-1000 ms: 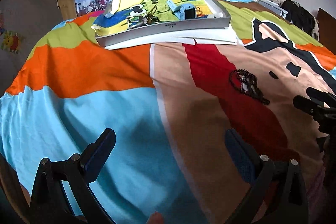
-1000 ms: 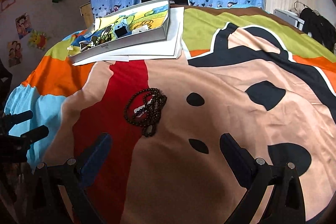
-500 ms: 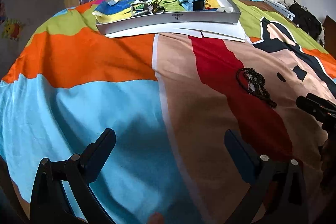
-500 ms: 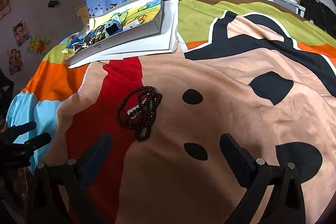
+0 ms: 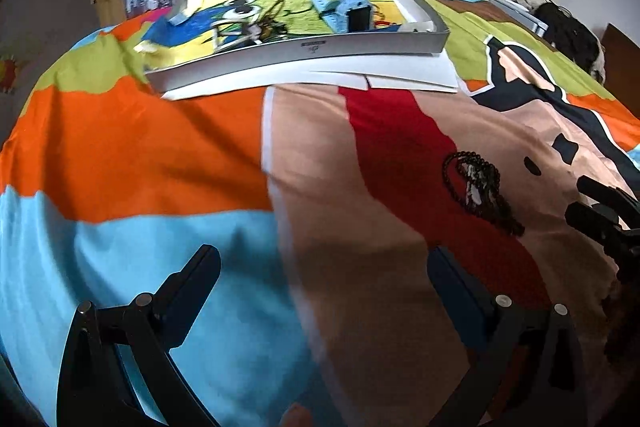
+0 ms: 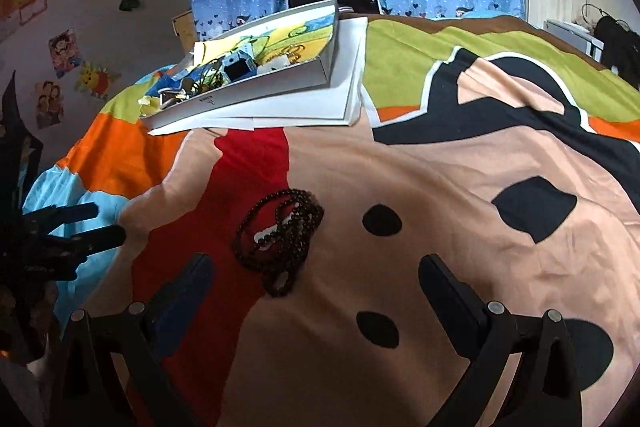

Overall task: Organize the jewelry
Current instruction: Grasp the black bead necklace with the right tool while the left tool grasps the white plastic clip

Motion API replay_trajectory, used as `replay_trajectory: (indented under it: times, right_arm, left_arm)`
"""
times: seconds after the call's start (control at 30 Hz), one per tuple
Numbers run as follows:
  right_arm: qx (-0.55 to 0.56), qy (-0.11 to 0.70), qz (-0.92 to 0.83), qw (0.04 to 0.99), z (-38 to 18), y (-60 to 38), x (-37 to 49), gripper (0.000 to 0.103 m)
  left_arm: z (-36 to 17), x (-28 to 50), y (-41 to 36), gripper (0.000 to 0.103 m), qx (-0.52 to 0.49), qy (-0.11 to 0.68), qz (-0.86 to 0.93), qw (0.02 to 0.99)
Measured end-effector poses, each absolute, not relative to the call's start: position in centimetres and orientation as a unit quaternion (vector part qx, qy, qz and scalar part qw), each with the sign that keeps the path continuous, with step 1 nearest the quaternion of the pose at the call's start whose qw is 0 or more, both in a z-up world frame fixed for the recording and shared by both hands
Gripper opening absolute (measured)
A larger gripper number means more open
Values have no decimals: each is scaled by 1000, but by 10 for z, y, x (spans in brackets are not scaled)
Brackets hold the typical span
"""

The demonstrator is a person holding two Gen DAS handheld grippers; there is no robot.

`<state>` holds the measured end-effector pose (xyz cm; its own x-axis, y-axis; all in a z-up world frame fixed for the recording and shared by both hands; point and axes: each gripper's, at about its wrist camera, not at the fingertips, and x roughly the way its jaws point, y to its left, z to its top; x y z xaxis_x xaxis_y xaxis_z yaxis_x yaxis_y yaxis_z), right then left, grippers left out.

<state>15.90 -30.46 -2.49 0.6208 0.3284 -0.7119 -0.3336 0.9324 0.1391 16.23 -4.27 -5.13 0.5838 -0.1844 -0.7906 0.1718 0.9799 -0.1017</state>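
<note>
Dark brown beaded necklace (image 6: 282, 241) lies coiled on the red patch of the cartoon-print bedspread (image 6: 460, 187), lower centre of the right wrist frame, just ahead of the right claw (image 6: 316, 273) and slightly left of its midline; its long axis runs from upper left to lower right. Right claw is nearer, fingers spread wide, empty; the left claw (image 5: 320, 265), likewise spread and empty, sees the necklace off at right of frame. Loops overlap loosely, white bits showing inside; shallow grey cardboard tray (image 6: 256, 89) of trinkets sits upper left, well apart.
</note>
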Motion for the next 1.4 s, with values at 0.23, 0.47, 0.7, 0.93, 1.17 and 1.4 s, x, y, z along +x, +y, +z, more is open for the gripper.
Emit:
replay_trajectory:
  times: [0.23,0.47,0.7,0.93,1.17,1.4]
  right_arm:
    - [-7,399,201,895,-30,-303,168,81]
    - [-14,411,221,884,-39,-297,175,52]
    - [-6,427,248,869,-46,-294,176,48]
    - [-28,439,264,858,-53,-282,175,48]
    - [-102,449,265,847,-70,-262,186,48]
    - [-113,454,222,855,-78,-274,196,7]
  left_arm:
    - [-47,188,-56,101,2,441,-159,883]
    - [-49,220,-78,98,-7,467,-232,854]
    - [-64,246,-98,78,-22,503,-273,820]
    - [-71,258,-89,78,-57,518,-264,812]
    - [-74,255,-74,78,-79,521,-251,812]
    - [-75,244,-73,78,-70,508,-258,819]
